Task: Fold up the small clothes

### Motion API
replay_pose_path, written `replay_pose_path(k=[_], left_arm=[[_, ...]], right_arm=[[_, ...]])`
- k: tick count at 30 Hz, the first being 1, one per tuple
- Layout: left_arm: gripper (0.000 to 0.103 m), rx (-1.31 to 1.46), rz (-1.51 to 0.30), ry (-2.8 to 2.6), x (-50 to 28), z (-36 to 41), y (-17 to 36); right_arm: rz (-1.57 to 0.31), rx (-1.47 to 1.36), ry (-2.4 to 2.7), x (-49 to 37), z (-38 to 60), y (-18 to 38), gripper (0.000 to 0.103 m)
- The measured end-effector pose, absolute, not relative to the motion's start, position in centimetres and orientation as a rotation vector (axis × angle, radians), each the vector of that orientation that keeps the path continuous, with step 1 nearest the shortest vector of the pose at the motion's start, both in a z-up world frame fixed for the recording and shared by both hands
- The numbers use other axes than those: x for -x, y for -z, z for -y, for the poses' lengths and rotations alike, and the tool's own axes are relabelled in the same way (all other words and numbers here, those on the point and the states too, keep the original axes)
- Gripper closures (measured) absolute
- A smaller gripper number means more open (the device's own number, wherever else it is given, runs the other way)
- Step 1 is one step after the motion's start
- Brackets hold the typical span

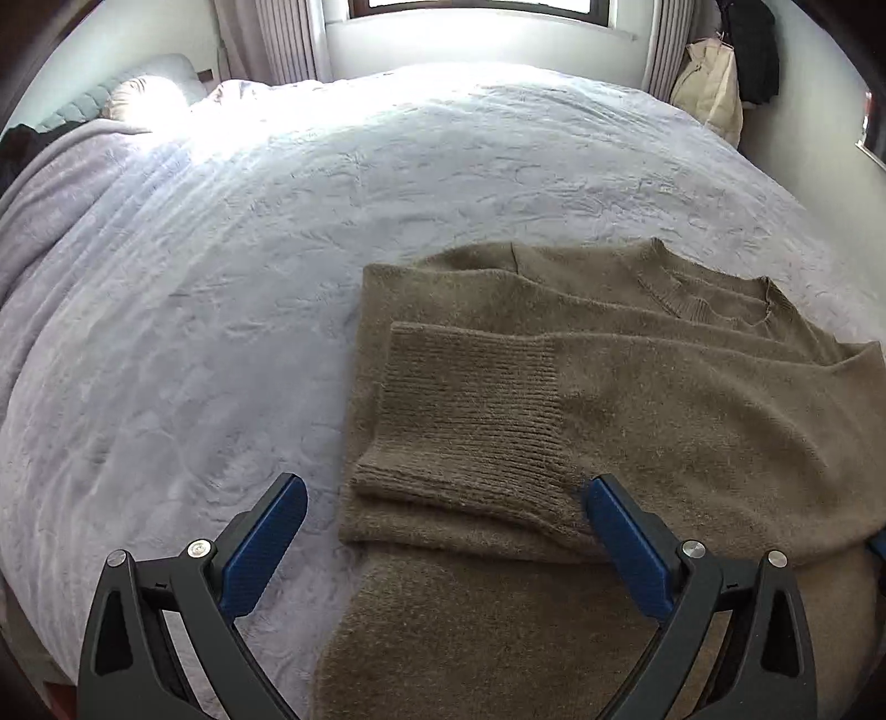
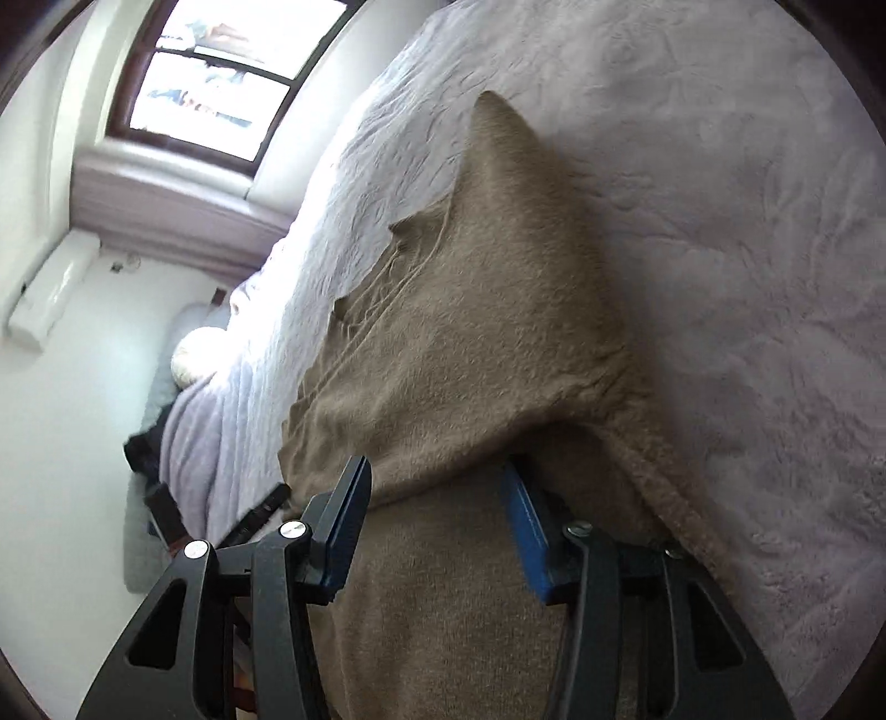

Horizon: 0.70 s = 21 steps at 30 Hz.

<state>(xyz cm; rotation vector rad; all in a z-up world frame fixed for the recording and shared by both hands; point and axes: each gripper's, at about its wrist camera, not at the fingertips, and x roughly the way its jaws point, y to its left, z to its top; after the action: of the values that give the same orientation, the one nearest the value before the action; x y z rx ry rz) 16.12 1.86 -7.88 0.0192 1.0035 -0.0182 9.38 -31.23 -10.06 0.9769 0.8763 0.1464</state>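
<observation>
A brown knit sweater lies on the bed, with one sleeve folded across its body and the ribbed cuff toward the left. My left gripper is open, its blue fingertips on either side of the cuff's lower edge, just above the cloth. In the right wrist view the camera is tilted sideways. The sweater bulges up over my right gripper, which is open with the cloth lying between and over its blue fingers; one finger is partly hidden under the fabric.
The bed is covered by a pale lavender quilt. Pillows lie at its far left end. A window and curtains are behind the bed, and a cream bag hangs at the right wall.
</observation>
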Motion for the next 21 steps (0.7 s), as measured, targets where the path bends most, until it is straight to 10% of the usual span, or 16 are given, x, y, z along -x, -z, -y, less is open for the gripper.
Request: replay_pose_path(k=[2, 8, 13, 21], left_arm=[[0.001, -0.011, -0.994, 0.016, -16.1, -2.0, 7.4], [0.001, -0.085, -1.000, -0.006, -16.6, -1.5, 8.7], [0.001, -0.028, -1.007, 0.012, -16.0, -2.7, 9.0], [0.001, -0.082, -1.010, 0.023, -12.5, -4.3, 7.6]], right_arm=[[-0.838, -0.963, -0.103, -9.8, 31.7, 9.7, 0.095], [-0.805, -0.719, -0.053, -9.4, 31.9, 7.9, 0.095], [-0.886, -0.812, -0.100, -8.7, 32.9, 9.9, 0.091], [-0.878, -0.693, -0.126, -5.4, 31.0, 8.6, 0.053]])
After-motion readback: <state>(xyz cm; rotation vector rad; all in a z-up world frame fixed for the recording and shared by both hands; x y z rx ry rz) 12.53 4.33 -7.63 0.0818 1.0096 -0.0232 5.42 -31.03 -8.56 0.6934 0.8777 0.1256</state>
